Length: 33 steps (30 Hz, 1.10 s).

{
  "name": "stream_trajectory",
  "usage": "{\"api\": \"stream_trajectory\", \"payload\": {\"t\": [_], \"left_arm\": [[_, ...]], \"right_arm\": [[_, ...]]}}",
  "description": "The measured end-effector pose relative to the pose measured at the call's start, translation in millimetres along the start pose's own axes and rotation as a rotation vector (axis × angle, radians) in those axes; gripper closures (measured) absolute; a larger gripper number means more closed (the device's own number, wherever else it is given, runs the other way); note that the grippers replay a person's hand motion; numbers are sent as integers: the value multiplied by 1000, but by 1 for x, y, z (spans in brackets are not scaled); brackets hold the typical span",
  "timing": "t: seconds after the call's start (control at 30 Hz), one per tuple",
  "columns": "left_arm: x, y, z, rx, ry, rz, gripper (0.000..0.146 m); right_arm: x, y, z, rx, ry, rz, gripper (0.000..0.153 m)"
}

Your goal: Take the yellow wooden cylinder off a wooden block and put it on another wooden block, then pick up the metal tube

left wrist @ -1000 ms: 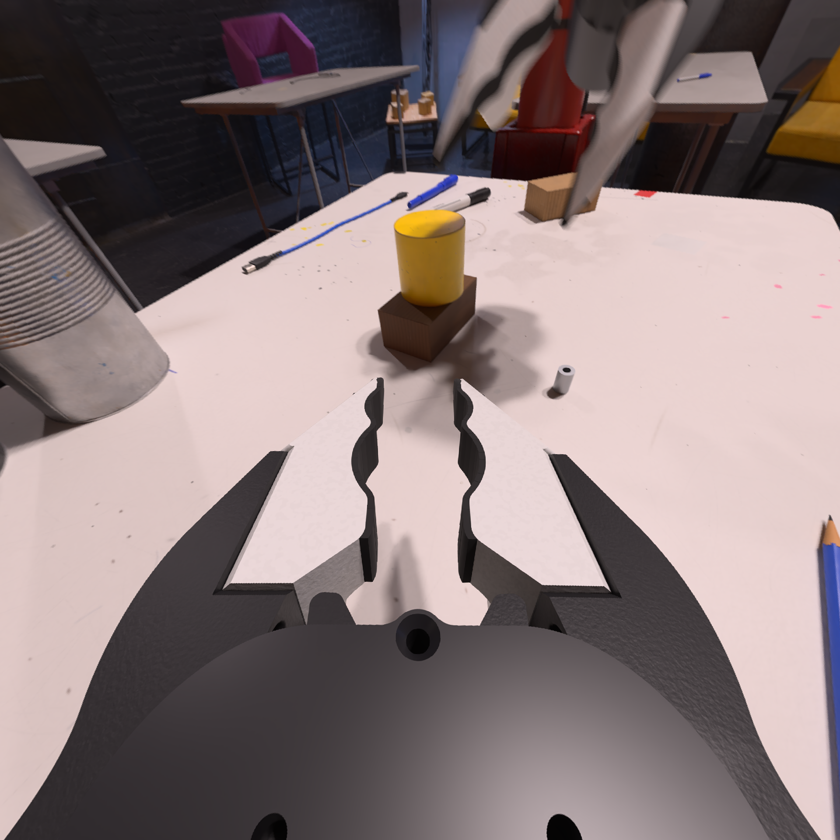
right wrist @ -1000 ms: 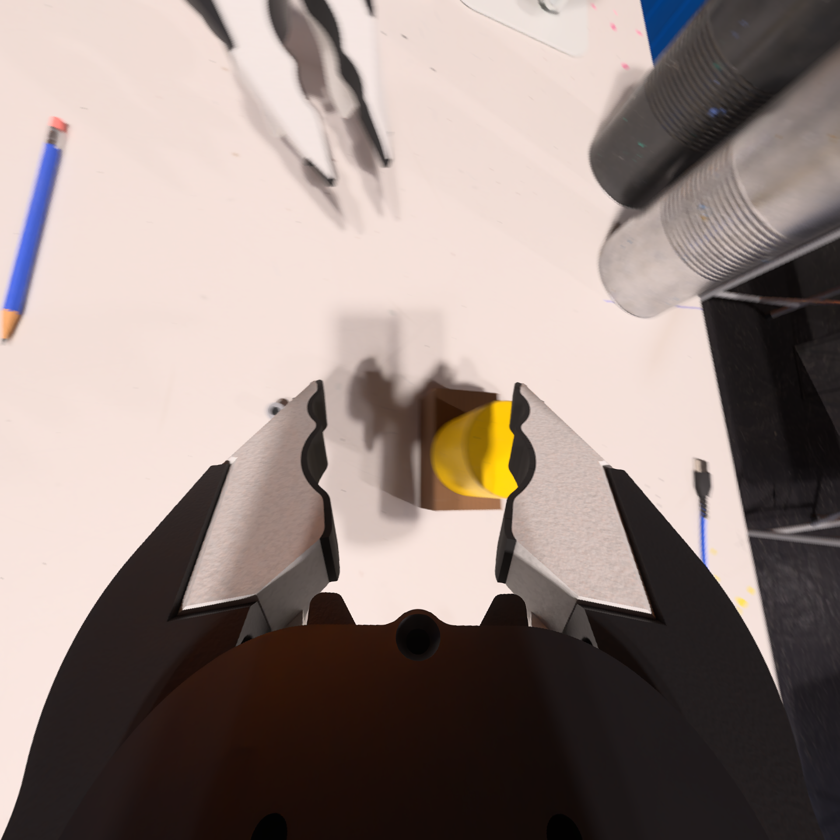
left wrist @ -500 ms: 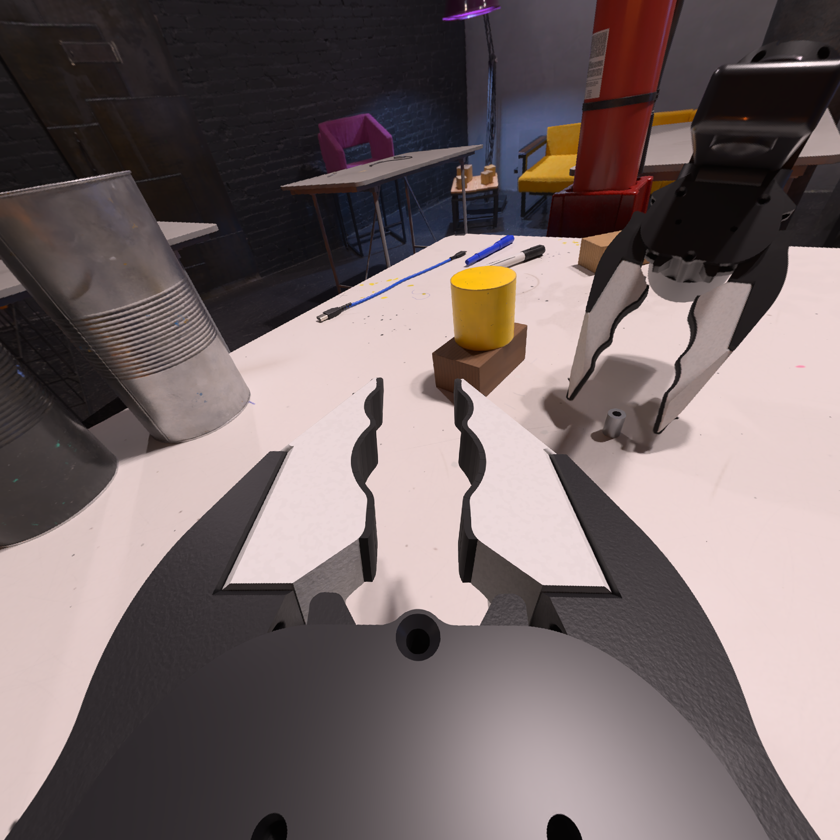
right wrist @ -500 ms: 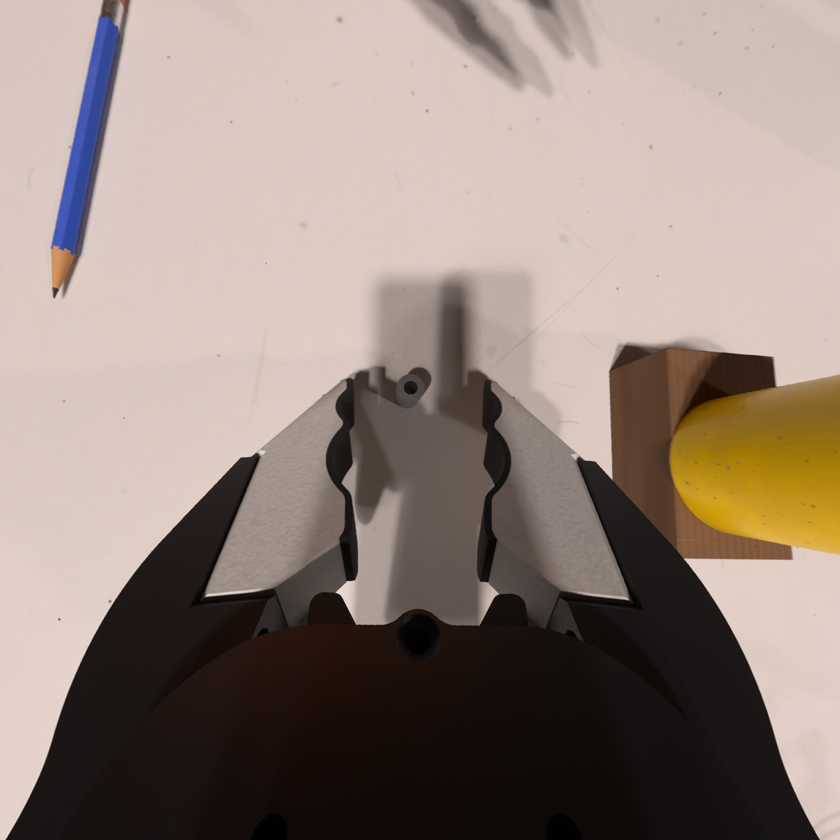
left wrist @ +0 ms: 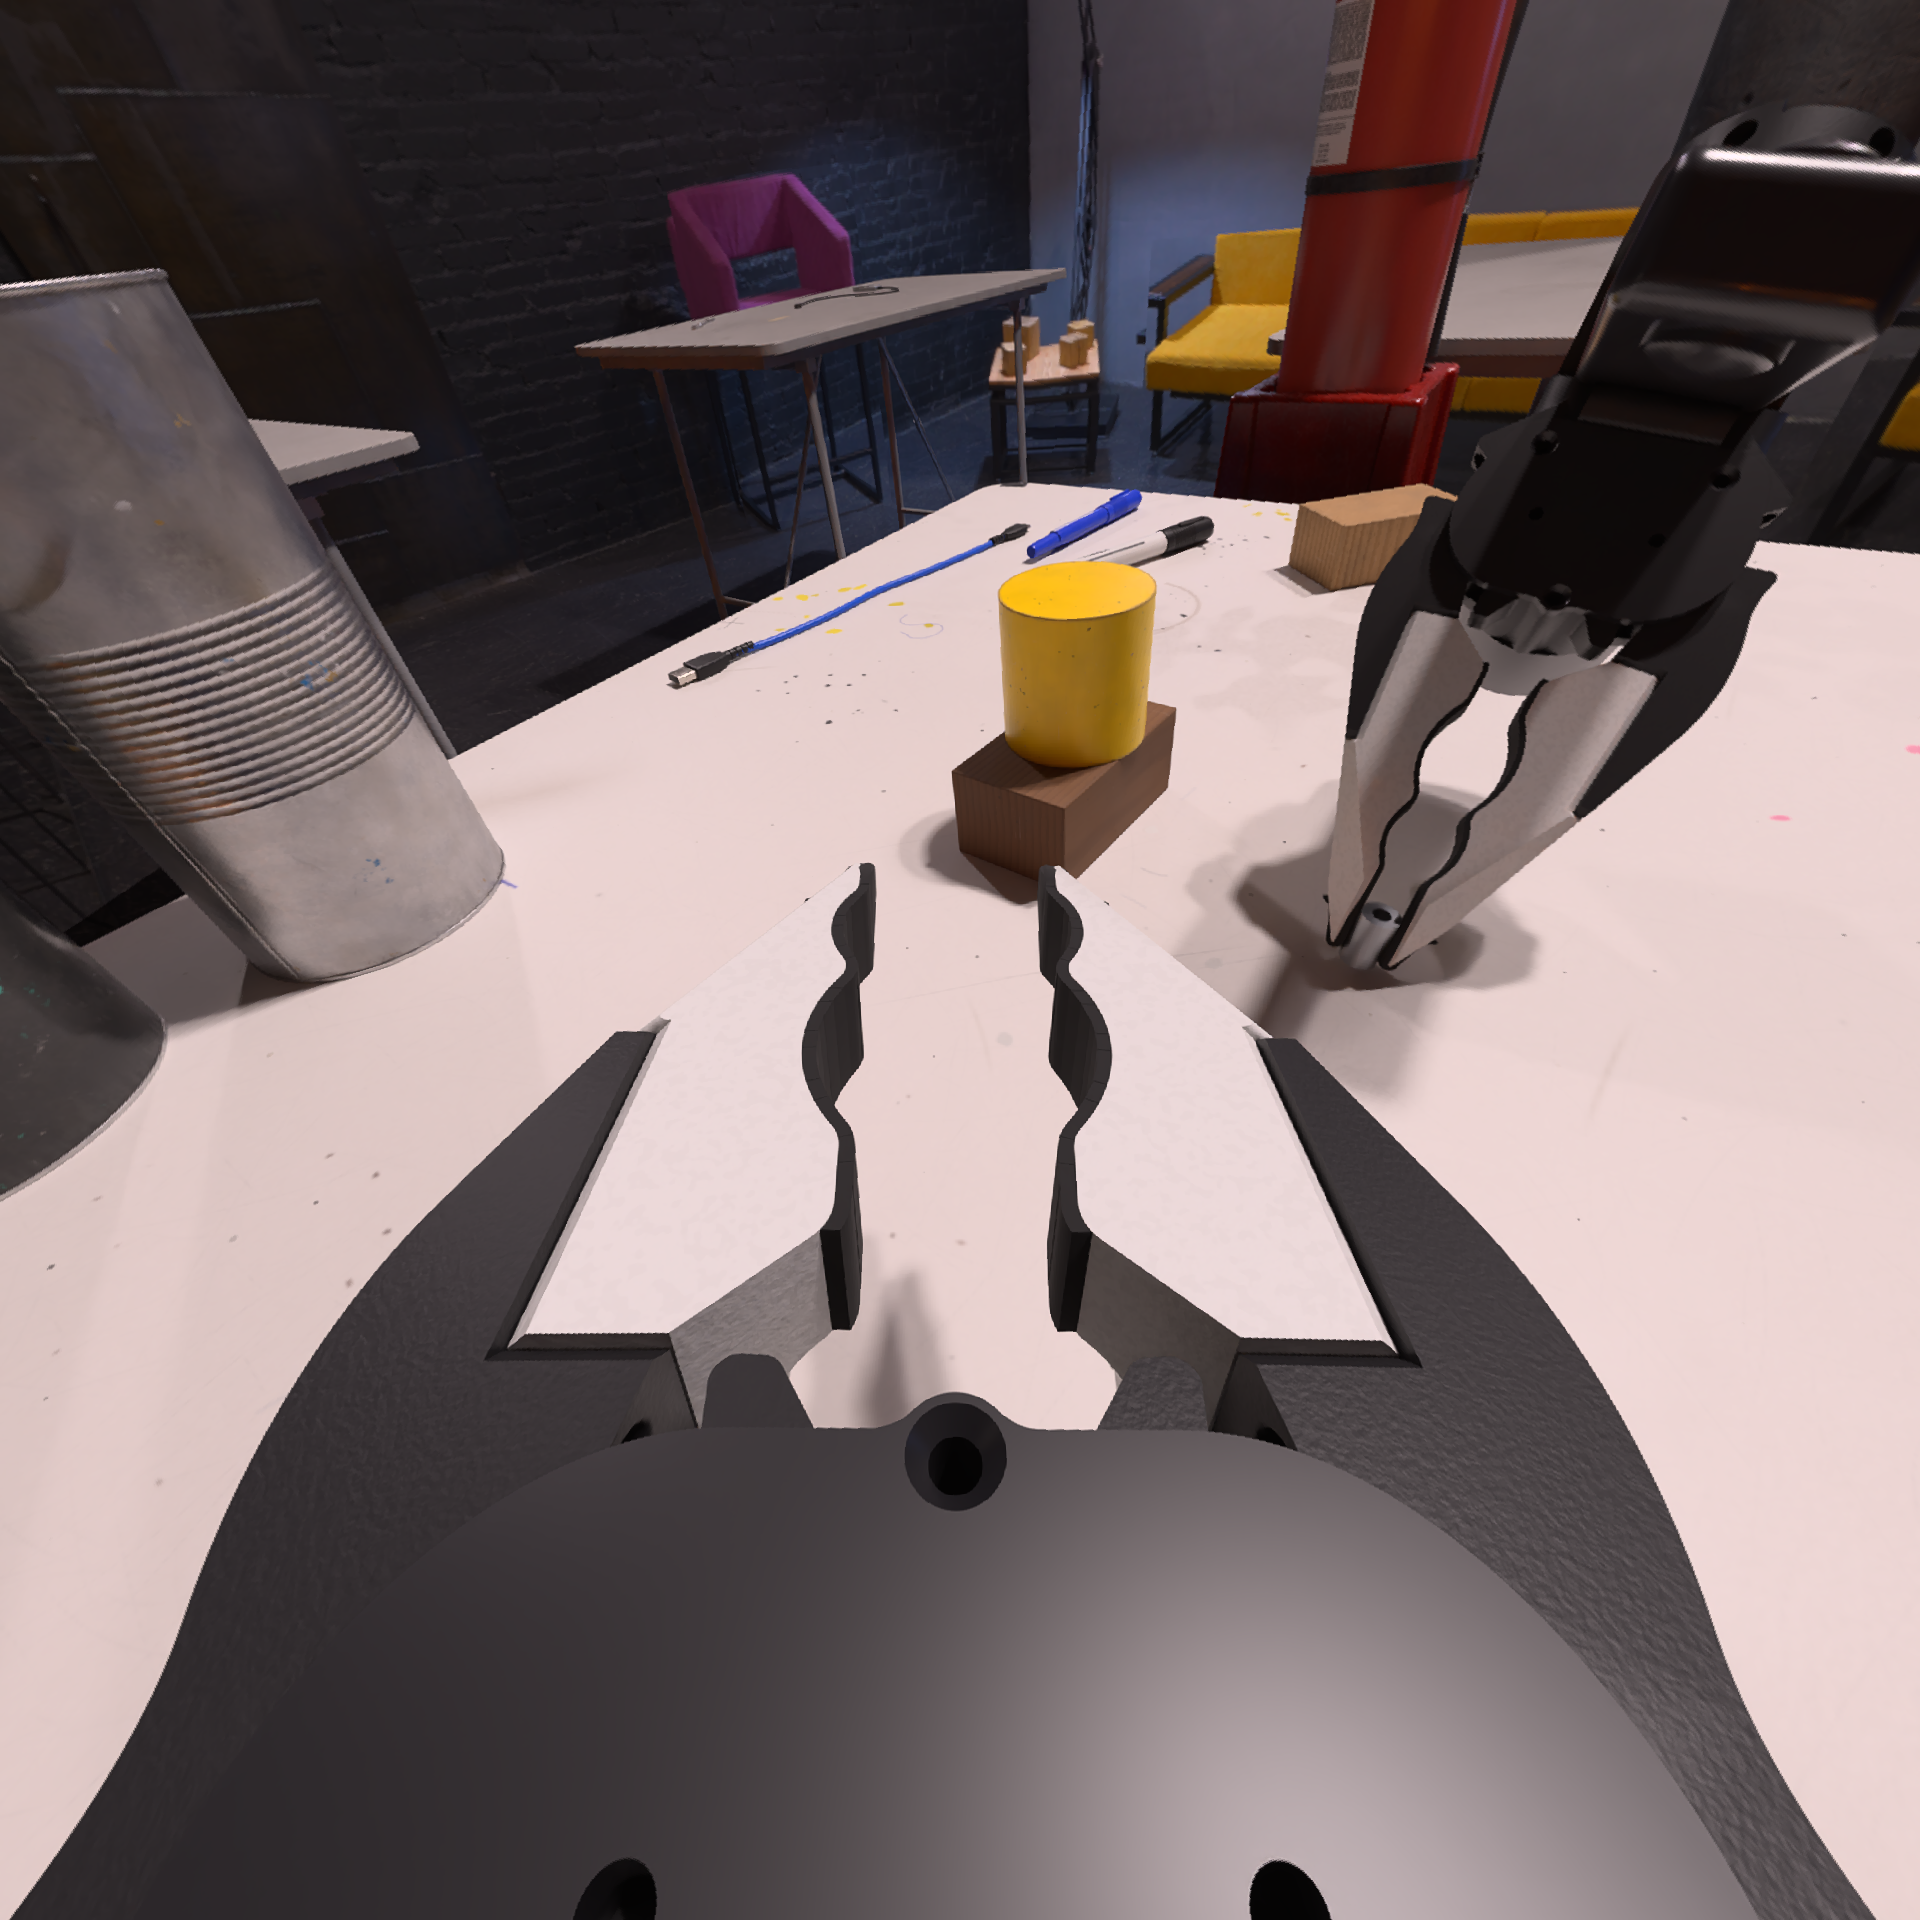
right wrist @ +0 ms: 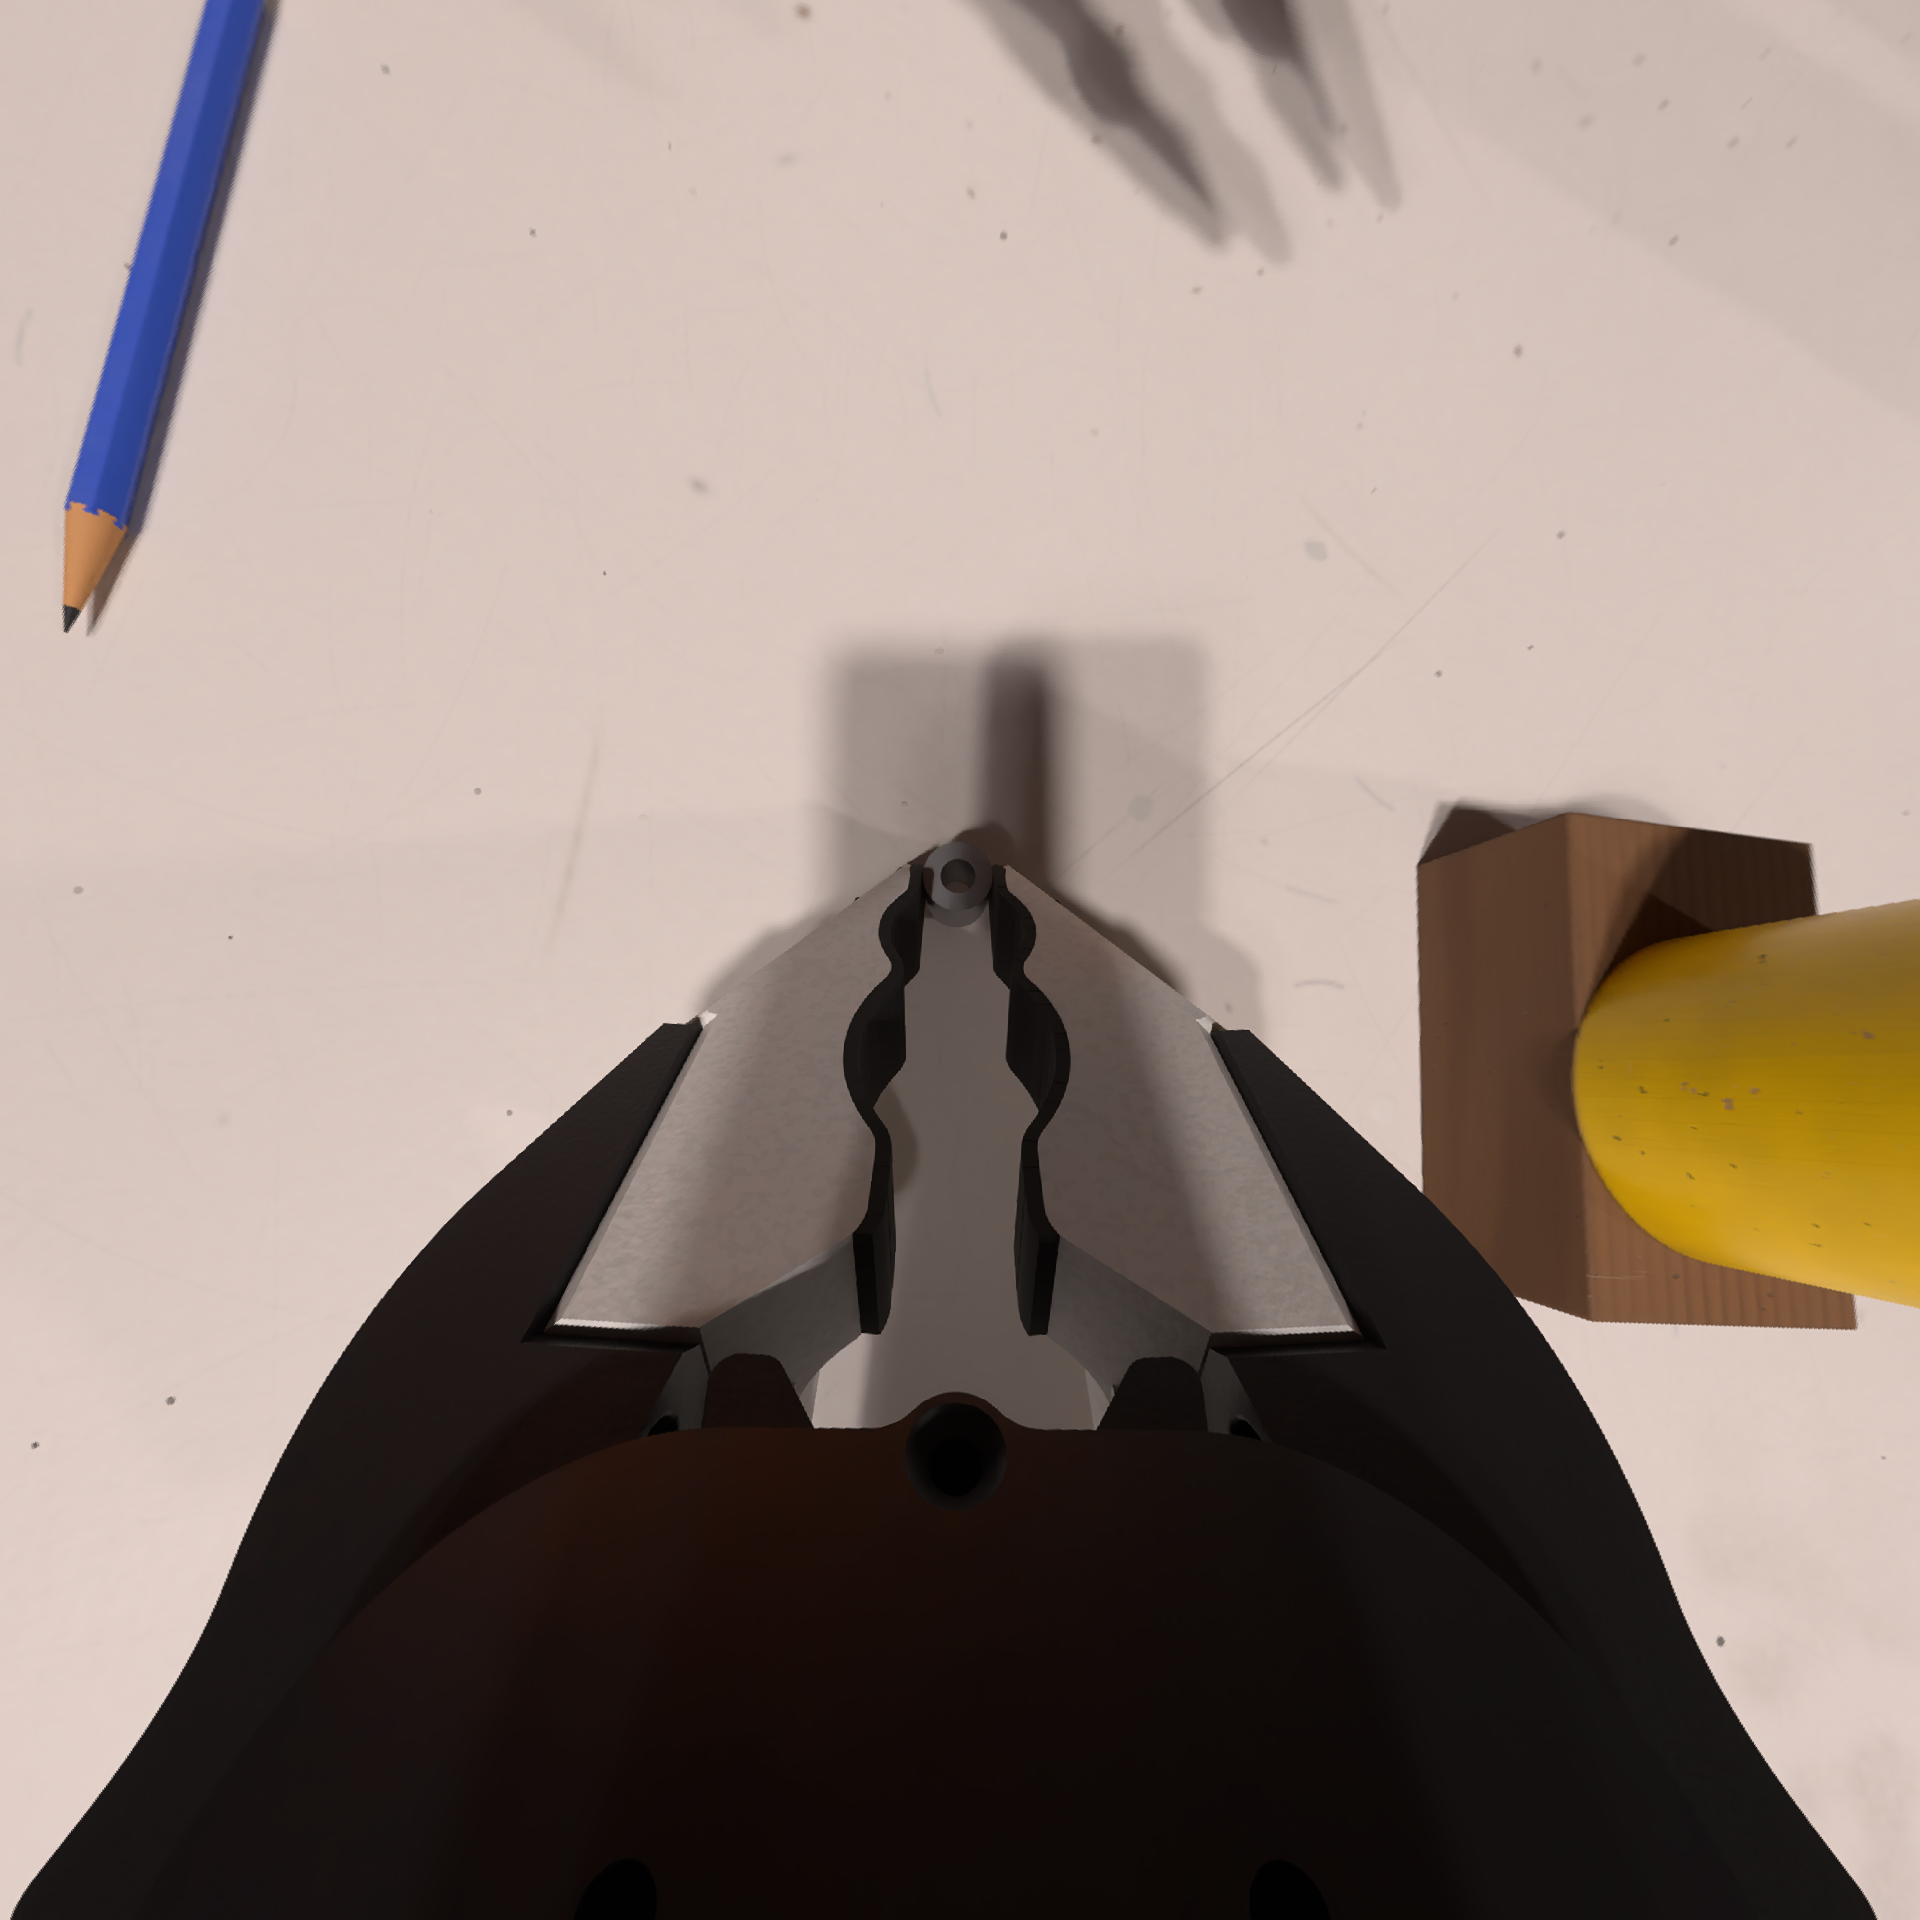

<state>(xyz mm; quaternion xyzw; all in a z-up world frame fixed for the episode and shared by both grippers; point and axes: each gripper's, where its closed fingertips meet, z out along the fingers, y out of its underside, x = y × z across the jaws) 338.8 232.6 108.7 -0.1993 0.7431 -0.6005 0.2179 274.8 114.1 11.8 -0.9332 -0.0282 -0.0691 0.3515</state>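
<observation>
The yellow wooden cylinder [left wrist: 1076, 663] stands upright on a dark brown wooden block [left wrist: 1060, 798] in the middle of the white table; both also show at the right of the right wrist view, the cylinder [right wrist: 1756, 1101] and the block [right wrist: 1507, 1049]. A light wooden block [left wrist: 1351, 535] lies farther back. My right gripper [left wrist: 1369, 940] points down at the table, shut on the small metal tube [right wrist: 958, 888] at its fingertips; the tube [left wrist: 1377, 928] stands on the table. My left gripper [left wrist: 956, 883] is open and empty, just short of the dark block.
Two large metal cans [left wrist: 208, 665] stand at the table's left edge. A blue cable [left wrist: 842, 608], a blue pen [left wrist: 1086, 523] and a black marker [left wrist: 1169, 540] lie at the back. A blue pencil [right wrist: 156, 301] lies to the left of the right gripper.
My right gripper moved from over the cylinder to the metal tube, came down and shut its fingers on it. My left gripper stayed open as its view shifted.
</observation>
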Motion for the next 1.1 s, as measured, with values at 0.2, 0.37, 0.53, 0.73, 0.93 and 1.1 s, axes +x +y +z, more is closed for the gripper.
{"api": "stream_trajectory", "payload": {"t": [0.2, 0.37, 0.53, 0.73, 0.93, 1.1], "left_arm": [[1, 2, 1, -11, 14, -7, 115], [2, 4, 2, -21, 26, -16, 115], [3, 4, 3, -27, 45, -27, 113], [7, -4, 6, 3, 102, -110, 108], [17, -11, 17, 18, 210, -246, 101], [24, -14, 39, -36, 303, -394, 94]], "right_arm": [[11, -6, -10, 108, 49, -3, 141], [24, -10, -22, 182, 117, -13, 141], [38, -20, -40, 299, 204, -27, 141], [56, -24, -57, 393, 320, -44, 141], [68, -25, -69, 427, 421, -82, 141], [75, -26, -75, 414, 513, -145, 141]]}}
